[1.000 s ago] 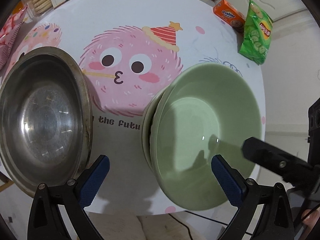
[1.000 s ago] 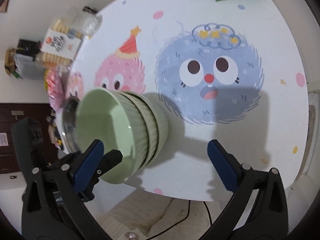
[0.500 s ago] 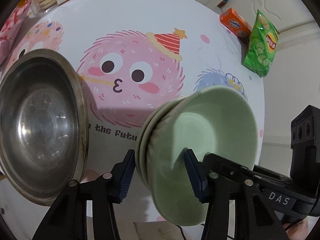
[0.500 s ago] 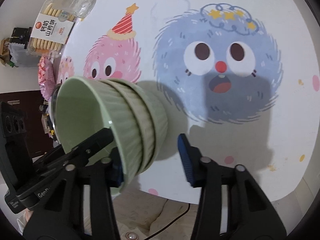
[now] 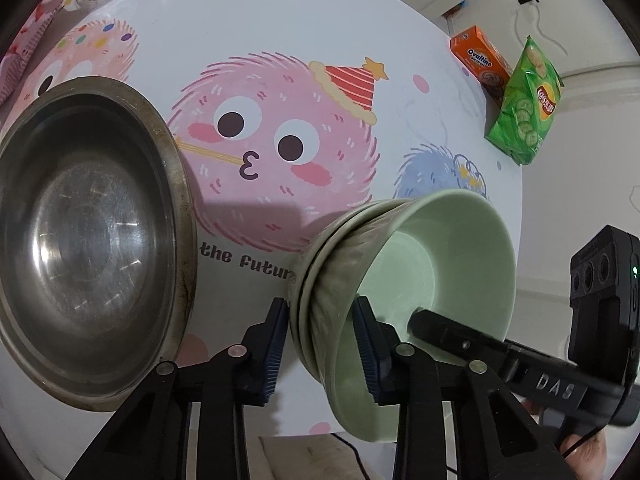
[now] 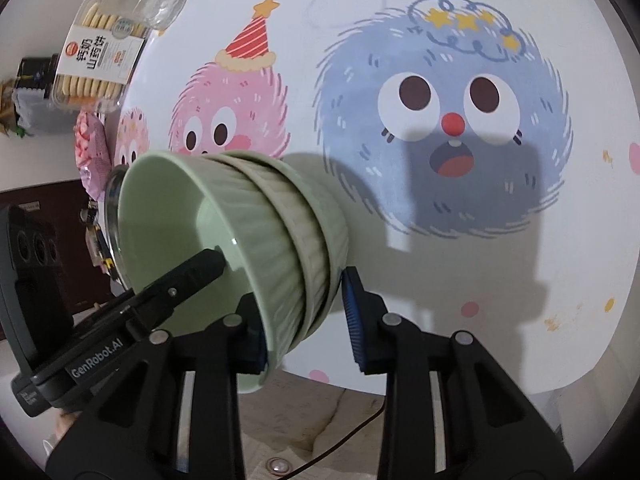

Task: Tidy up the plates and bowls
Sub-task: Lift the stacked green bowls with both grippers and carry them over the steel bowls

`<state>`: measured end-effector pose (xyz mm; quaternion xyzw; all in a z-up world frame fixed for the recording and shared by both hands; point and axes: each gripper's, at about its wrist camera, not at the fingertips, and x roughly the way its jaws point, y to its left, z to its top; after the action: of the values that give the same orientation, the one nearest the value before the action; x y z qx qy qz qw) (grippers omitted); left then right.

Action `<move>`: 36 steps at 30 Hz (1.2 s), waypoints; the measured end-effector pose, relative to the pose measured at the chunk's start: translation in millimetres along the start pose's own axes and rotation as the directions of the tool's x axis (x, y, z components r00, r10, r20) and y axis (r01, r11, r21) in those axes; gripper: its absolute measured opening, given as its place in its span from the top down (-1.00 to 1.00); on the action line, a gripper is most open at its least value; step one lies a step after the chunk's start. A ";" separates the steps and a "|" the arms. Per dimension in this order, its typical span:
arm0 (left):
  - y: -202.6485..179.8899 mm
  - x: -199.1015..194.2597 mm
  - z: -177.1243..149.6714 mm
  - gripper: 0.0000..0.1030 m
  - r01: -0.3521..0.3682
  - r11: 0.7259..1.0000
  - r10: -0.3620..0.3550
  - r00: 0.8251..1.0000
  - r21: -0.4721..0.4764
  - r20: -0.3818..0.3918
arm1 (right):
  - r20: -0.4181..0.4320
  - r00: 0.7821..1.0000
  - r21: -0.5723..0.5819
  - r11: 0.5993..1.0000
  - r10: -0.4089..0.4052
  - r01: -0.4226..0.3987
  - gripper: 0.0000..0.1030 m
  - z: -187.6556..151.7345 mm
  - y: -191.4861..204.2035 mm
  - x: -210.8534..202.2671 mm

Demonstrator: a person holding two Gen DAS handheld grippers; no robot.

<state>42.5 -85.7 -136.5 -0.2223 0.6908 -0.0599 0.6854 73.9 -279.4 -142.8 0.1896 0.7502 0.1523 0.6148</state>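
1. Left wrist view: stacked green bowls (image 5: 404, 280) sit near the table's front edge, tipped so the open mouth faces right. There seem to be three nested, though the fisheye makes the count uncertain.
2. The left gripper (image 5: 320, 344) has just been closing, and its blue pads now clamp the stack's near rim wall, one pad outside against the ribbed side and the other inside the top bowl.
3. A wide steel basin (image 5: 86, 240) rests to the left of the stack, close but apart from it.
4. The round table (image 5: 280, 20) carries a cartoon print; an orange box (image 5: 482, 62) and a green chip bag (image 5: 526, 104) lie at its far right edge.
5. The right gripper (image 5: 460, 344) enters from the right, one black finger reaching into the top bowl.
6. Right wrist view: the same bowls (image 6: 256, 240) tilt with the mouth facing left.
7. The right gripper (image 6: 304, 320) is clamped on the stack's lower rim, its right pad (image 6: 354, 320) against the outermost bowl and its left pad inside.
8. The left gripper's finger (image 6: 192, 272) pokes into the top bowl from the lower left.
9. A biscuit pack (image 6: 100, 56) lies at the table's far left.
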 end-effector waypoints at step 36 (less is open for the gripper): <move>-15.0 -17.3 2.8 0.59 -0.008 0.999 0.008 1.000 0.039 0.002 | 0.082 0.997 0.004 1.000 0.003 -0.004 0.38 -8.7 -3.1 -22.6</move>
<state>48.0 -91.8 -114.9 -0.2062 0.6897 -0.0707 0.6905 69.0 -292.8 -123.0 0.1982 0.7243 0.1441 0.6445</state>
